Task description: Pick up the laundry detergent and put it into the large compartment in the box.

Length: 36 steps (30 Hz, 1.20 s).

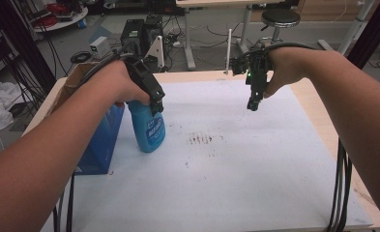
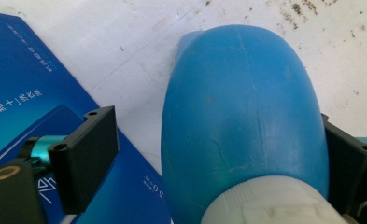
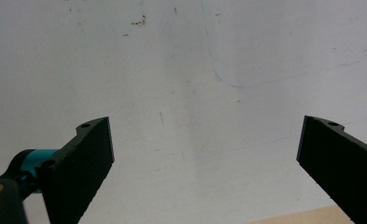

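A blue spray bottle (image 1: 149,131) stands upright on the white table cover (image 1: 236,179), left of centre. My left gripper (image 1: 153,99) is at its top, jaws open on either side of the bottle's shoulder. In the left gripper view, the bottle (image 2: 242,121) touches the right jaw, while a gap separates it from the left jaw; its white collar sits at the bottom edge. My right gripper (image 1: 253,104) hangs over the far right part of the cover, pointing down. In the right gripper view, the right gripper (image 3: 207,122) is open with nothing between its jaws.
A blue box (image 1: 100,140) stands right beside the bottle on its left, with a cardboard box (image 1: 76,77) behind it. Brown specks (image 1: 202,139) mark the cover near its middle. Cables hang off the table's right edge (image 1: 342,183).
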Each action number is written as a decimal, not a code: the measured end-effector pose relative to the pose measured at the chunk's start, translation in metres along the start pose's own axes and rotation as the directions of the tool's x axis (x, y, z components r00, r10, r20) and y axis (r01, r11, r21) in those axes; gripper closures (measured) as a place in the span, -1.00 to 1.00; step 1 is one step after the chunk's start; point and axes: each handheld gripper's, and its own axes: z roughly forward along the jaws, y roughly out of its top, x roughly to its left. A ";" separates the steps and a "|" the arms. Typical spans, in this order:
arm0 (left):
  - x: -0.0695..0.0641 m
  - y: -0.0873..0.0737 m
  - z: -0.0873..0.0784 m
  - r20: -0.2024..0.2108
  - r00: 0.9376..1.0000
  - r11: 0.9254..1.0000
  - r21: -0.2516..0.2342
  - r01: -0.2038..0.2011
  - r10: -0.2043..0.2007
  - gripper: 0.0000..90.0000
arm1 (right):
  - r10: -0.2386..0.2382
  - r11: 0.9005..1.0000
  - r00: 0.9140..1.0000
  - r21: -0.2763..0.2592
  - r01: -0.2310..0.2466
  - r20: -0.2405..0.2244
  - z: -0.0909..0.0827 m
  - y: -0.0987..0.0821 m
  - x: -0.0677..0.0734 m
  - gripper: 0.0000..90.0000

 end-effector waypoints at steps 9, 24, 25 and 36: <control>-0.002 0.002 0.000 -0.009 1.000 1.000 0.009 0.000 0.000 -0.63 | 0.007 1.000 1.000 -0.002 -0.007 -0.001 0.000 0.000 0.000 -0.94; -0.005 0.002 0.001 -0.017 1.000 1.000 0.019 -0.005 0.005 -0.52 | 0.005 1.000 1.000 -0.002 -0.005 -0.002 0.002 0.001 -0.001 -0.94; -0.005 0.002 0.001 -0.013 1.000 1.000 0.018 -0.005 0.005 -0.49 | 0.000 1.000 1.000 -0.002 0.000 -0.006 0.002 0.001 -0.002 -0.94; -0.007 0.002 0.000 -0.001 1.000 1.000 0.018 -0.004 0.004 -0.38 | -0.003 1.000 1.000 -0.003 0.003 -0.004 0.002 0.003 -0.002 -0.94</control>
